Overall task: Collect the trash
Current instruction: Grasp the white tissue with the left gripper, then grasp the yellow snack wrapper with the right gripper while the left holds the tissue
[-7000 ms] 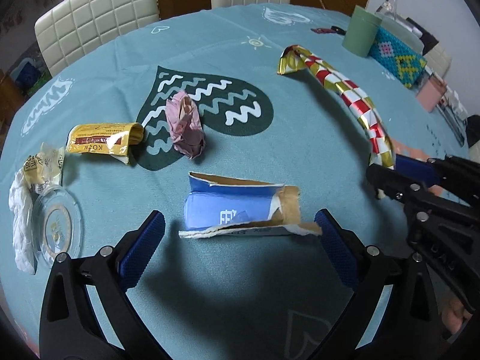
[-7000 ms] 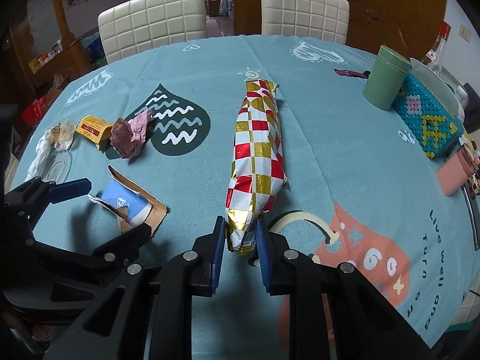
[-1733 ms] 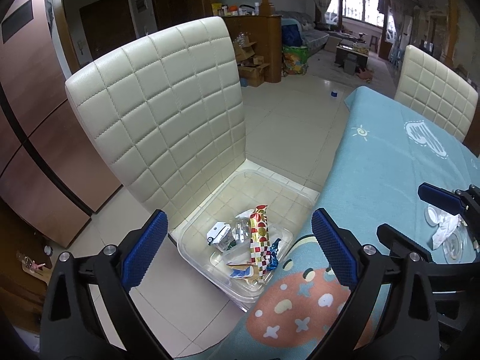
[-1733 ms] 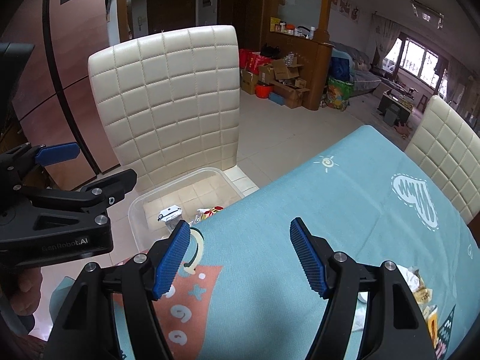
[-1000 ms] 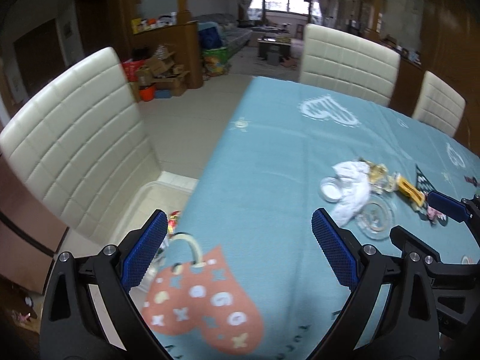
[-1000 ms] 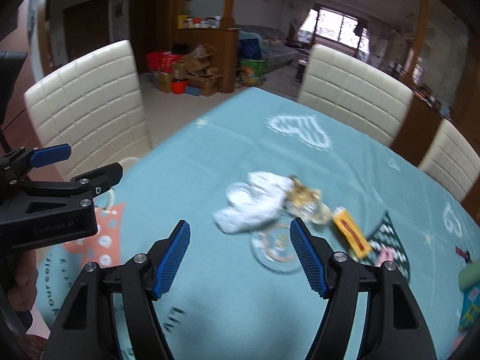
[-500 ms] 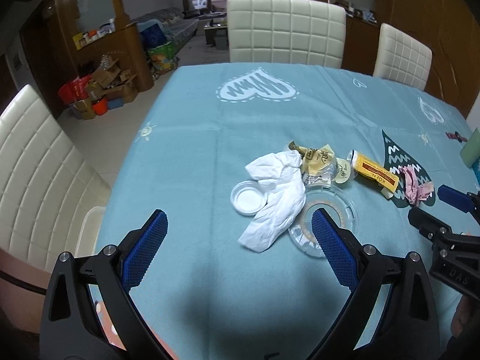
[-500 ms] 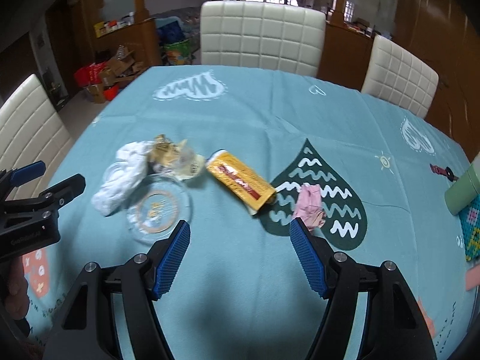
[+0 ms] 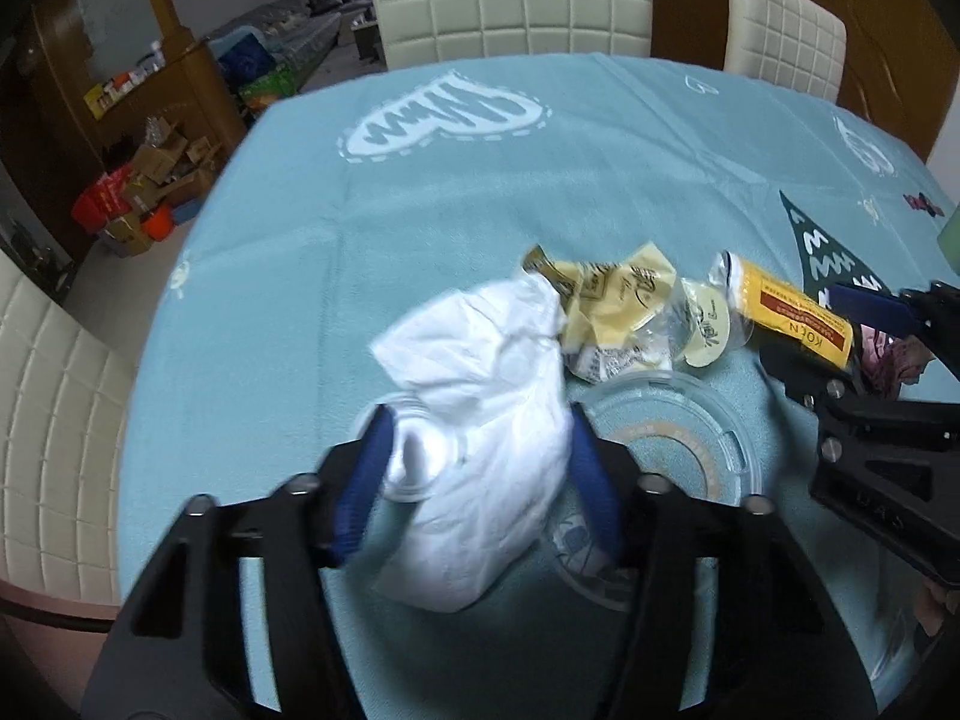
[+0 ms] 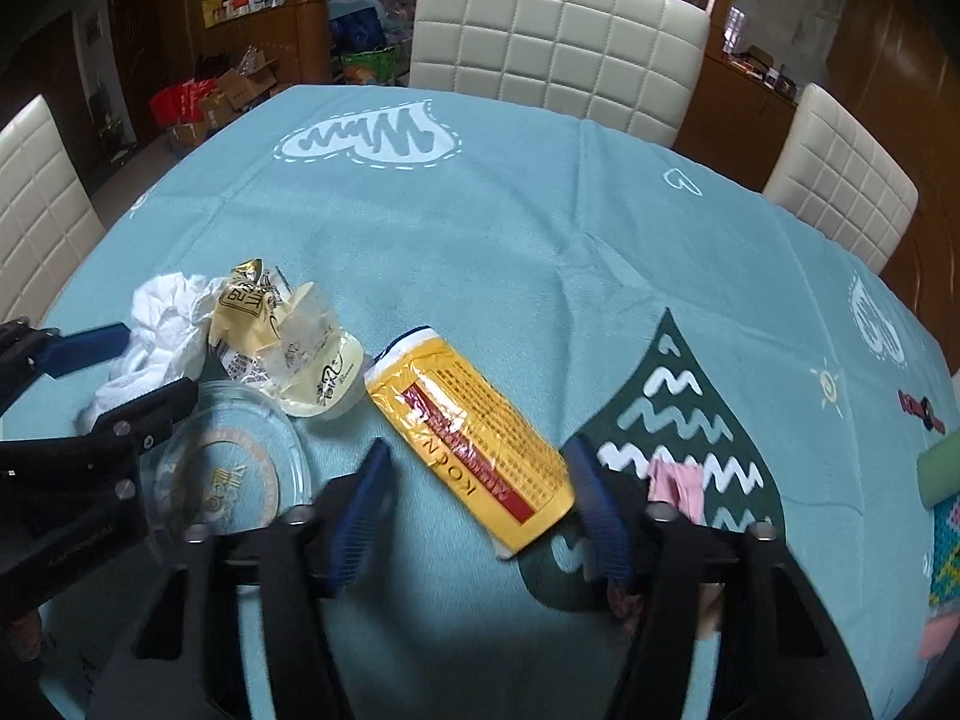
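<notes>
- Left gripper (image 9: 480, 480): jaws closing around the white tissue (image 9: 480, 420); both pads sit at its sides, contact not clear.
- Right gripper (image 10: 480, 504): jaws closing, half open, with the yellow packet (image 10: 474, 438) between them; pads not pressing.
- Table (image 10: 540, 240): tissue, wrappers (image 10: 270, 324), glass dish (image 10: 234, 474) and packet lie clustered toward its left edge.

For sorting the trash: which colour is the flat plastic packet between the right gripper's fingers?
The flat plastic packet is yellow with a red stripe; the right wrist view shows it best.
</notes>
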A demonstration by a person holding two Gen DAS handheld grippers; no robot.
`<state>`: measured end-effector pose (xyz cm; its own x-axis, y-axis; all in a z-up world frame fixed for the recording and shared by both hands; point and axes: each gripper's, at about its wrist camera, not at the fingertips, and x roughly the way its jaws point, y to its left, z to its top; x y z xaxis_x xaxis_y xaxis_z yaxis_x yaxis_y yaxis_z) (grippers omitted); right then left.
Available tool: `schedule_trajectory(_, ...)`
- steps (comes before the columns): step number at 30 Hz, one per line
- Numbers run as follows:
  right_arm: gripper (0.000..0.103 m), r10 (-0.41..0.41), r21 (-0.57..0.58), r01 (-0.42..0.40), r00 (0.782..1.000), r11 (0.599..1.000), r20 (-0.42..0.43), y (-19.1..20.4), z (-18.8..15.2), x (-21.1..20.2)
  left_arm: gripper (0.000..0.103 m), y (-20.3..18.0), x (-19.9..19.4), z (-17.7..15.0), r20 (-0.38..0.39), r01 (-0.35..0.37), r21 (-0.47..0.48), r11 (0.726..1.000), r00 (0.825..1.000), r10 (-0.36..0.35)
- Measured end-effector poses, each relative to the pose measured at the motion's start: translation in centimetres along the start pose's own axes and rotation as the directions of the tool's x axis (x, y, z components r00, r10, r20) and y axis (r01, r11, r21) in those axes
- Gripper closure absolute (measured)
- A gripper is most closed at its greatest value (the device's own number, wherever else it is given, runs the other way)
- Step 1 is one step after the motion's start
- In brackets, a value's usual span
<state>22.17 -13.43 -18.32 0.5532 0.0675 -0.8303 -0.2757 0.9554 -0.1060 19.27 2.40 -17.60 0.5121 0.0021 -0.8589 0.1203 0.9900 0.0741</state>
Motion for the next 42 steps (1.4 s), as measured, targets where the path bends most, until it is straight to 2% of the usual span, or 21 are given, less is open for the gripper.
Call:
schedule_trajectory(1, 0.062, -0.014, -0.022, 0.014, 1.000, 1.000, 0.007, 0.3, 0.1, 0.2, 0.065, 0.0, 0.2, 0.0, -0.002, 0.005, 0.002, 1.000, 1.000, -0.005)
schedule_trajectory(4, 0.073, -0.018, -0.052, 0.020, 0.999, 0.998, 0.036, 0.9, 0.2, -0.2, 0.077, 0.0, -0.3, 0.0, 0.026, 0.003, 0.012, 1.000, 1.000, -0.003)
schedule_trajectory(8, 0.088, -0.016, -0.064, 0.021, 0.997, 0.998, 0.074, 1.3, 0.3, -1.5, 0.083, 0.5, -1.5, 0.0, 0.060, 0.003, -0.001, 1.000, 0.998, -0.003)
schedule_trajectory(13, 0.095, 0.003, -0.070, 0.004, 0.995, 0.998, 0.103, 2.0, 0.1, -3.7, 0.084, 0.9, -4.2, -0.4, 0.102, 0.005, -0.013, 1.000, 0.995, -0.004)
schedule_trajectory(19, 0.095, 0.020, -0.095, -0.006, 0.989, 0.995, 0.148, 3.5, -0.6, -7.4, 0.084, 1.4, -7.6, -1.5, 0.136, 0.032, -0.036, 0.999, 0.990, -0.027)
schedule_trajectory(29, 0.101, 0.046, -0.137, -0.021, 0.982, 0.990, 0.186, 6.1, -2.6, -11.4, 0.084, 2.2, -11.9, -4.8, 0.188, 0.002, -0.061, 0.998, 0.982, 0.009)
schedule_trajectory(35, 0.100, 0.065, -0.085, -0.058, 0.995, 0.995, 0.077, 5.8, -3.5, -10.2, 0.085, 3.1, -12.4, -6.6, 0.175, -0.017, -0.091, 0.996, 0.984, 0.033)
schedule_trajectory(42, 0.100, 0.035, -0.073, -0.030, 0.997, 0.997, 0.064, 5.3, -3.4, -9.2, 0.085, 2.9, -11.6, -6.7, 0.145, -0.021, -0.096, 0.995, 0.989, 0.035)
